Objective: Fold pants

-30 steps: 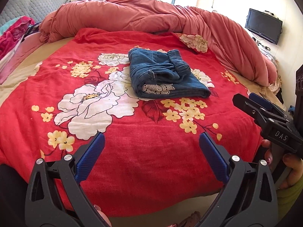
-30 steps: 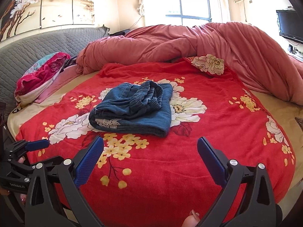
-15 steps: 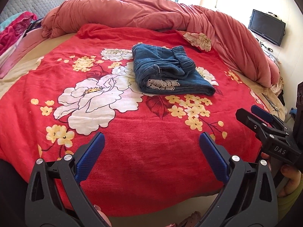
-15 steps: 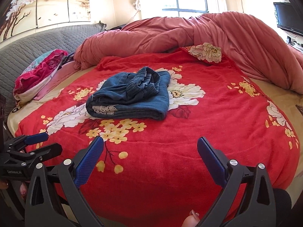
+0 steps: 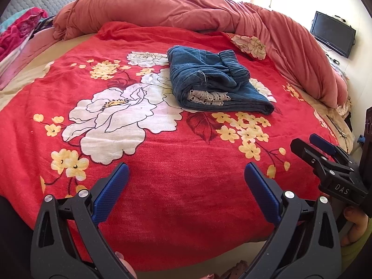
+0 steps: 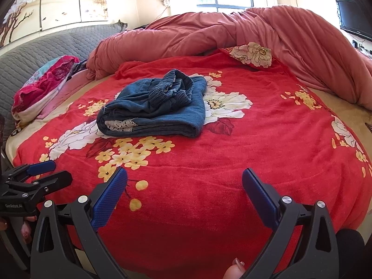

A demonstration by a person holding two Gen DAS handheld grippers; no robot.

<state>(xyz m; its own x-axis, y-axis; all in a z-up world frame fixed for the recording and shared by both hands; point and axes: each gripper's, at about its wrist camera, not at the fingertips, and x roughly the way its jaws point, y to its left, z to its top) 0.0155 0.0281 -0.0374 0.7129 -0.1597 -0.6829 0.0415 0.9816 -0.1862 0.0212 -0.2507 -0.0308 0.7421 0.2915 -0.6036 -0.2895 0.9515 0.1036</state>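
Folded blue denim pants (image 5: 216,81) (image 6: 158,107) lie in a compact bundle on the red floral blanket (image 5: 162,162) (image 6: 232,162), with a strip of white lace trim showing at the near folded edge. My left gripper (image 5: 186,169) hangs open over the blanket's near part, well short of the pants, holding nothing. My right gripper (image 6: 184,174) is also open and empty, back from the bundle. In the left wrist view the right gripper (image 5: 313,144) shows at the right edge; in the right wrist view the left gripper (image 6: 44,172) shows at the left edge.
A bunched pink duvet (image 5: 186,11) (image 6: 232,34) curves along the far and right side of the bed. Pink and teal bedding (image 6: 41,88) is piled at the left by a grey quilted headboard (image 6: 46,46). A wall-mounted TV (image 5: 332,33) is at the right.
Both grippers have drifted slightly, so the pants sit a little differently in each view. The pants have not moved, and both grippers stay open.
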